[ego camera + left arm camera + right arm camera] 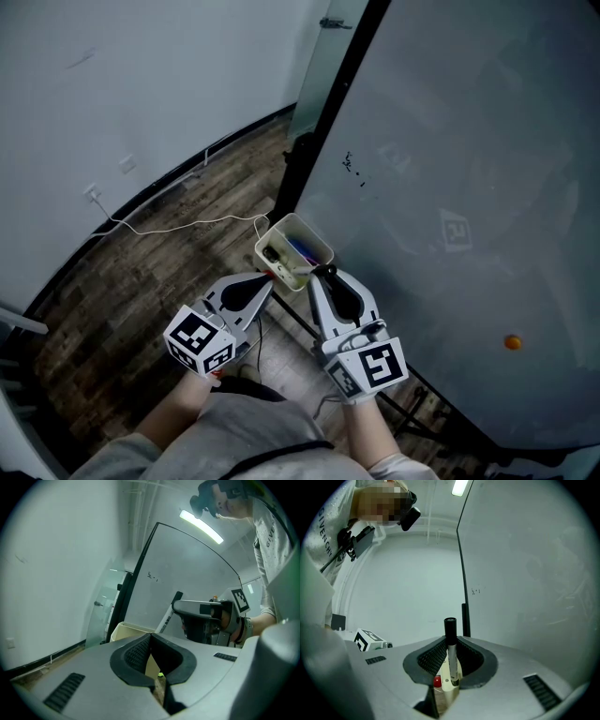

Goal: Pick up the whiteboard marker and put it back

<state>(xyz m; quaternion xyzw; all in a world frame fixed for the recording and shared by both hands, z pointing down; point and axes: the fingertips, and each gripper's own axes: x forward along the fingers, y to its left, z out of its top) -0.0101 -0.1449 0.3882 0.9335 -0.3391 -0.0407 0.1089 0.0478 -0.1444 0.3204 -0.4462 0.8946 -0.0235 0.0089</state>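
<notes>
Grey clothing (234, 436) fills the near edge of the head view, with both bare forearms reaching forward from it, left (186, 401) and right (367, 427). Each ends in a grey two-jaw gripper carrying a black-and-white marker cube. The two converge on a cream plastic pen cup (317, 246) fixed beside the black frame post (323, 112) of a large grey whiteboard (469, 187), which takes up the right of the scene. A small orange magnet (512, 342) sits on the board far to the right. On the left, a thin white cable (178, 225) trails over dark wooden floorboards (122, 291) below a white wall (141, 75).

The right gripper (450, 641) is clamped on the white whiteboard marker with a black cap (451, 656), which stands upright between its ribbed pads, cap uppermost, directly above the cup. The left gripper (149, 639) has its pads together with nothing between them. Its tips lie at the cup's near-left rim, just beside the right gripper.
</notes>
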